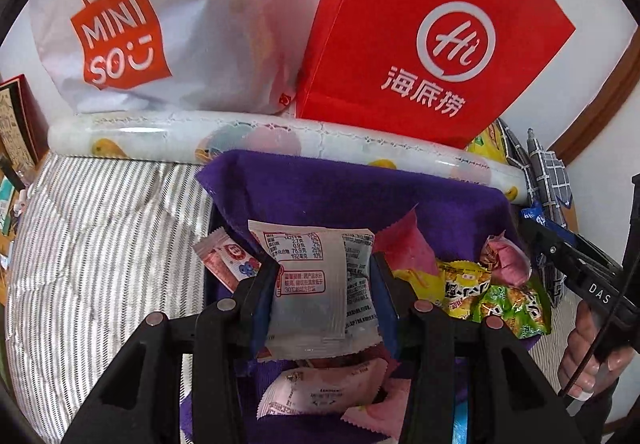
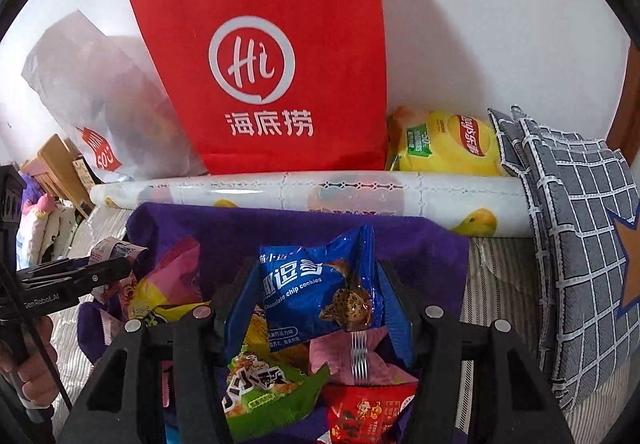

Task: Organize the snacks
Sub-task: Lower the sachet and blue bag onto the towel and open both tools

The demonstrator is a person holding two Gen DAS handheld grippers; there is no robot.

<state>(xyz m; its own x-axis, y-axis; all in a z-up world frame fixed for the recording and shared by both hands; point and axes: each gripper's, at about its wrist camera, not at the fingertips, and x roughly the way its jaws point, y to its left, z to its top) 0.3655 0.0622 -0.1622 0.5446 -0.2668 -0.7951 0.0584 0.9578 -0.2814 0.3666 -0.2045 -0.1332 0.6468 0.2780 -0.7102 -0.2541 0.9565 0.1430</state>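
Clamped in the left claw (image 1: 324,284), a white snack packet (image 1: 316,284) hangs above the snack pile (image 1: 472,292) on a purple cloth (image 1: 340,187); the right claw (image 2: 316,296) is closed on a blue cookie packet (image 2: 320,284) over the same heap. Behind stand a rolled mat (image 2: 304,187), a red paper bag (image 2: 272,75) and a white shopping bag (image 1: 160,23). Both packets appear mid-sort; each next needs carrying to a chosen spot, possibly a bag.

Home bedroom: striped quilt (image 1: 100,244), checked pillow (image 2: 580,244), shopping bags (image 2: 272,63) against wall.
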